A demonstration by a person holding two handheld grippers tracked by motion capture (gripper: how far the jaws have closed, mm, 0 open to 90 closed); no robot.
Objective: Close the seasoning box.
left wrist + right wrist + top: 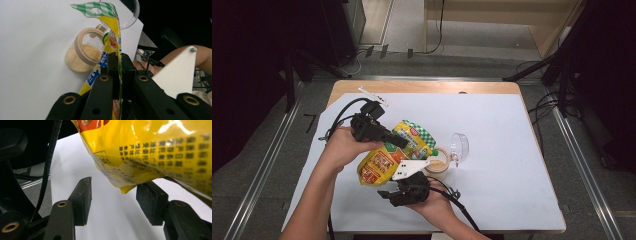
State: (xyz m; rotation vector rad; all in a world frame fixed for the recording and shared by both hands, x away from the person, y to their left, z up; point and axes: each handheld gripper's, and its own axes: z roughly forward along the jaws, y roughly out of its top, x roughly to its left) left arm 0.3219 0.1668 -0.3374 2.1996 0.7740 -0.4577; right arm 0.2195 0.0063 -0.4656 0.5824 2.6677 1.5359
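The left gripper (115,65) has its black jaws pressed together on the edge of a glossy yellow plastic snack pouch (388,154) with a green-and-white checked top, pinching it partway down one side so that the checked top curls free above the jaws in the left gripper view. The right gripper (113,195) has its jaws spread wide, one pad on each side of the pouch's lower corner (124,189), with a clear gap between that corner and the left pad. The pouch is held lifted and tilted over the middle of the white sheet that covers the bench (507,150), its checked end toward the far edge. Just beside it, on the side of the bench's right edge, stands a small clear round jar (82,56) with a beige rim, part full of pale crumbs, its clear hinged lid (459,146) swung open and standing up.
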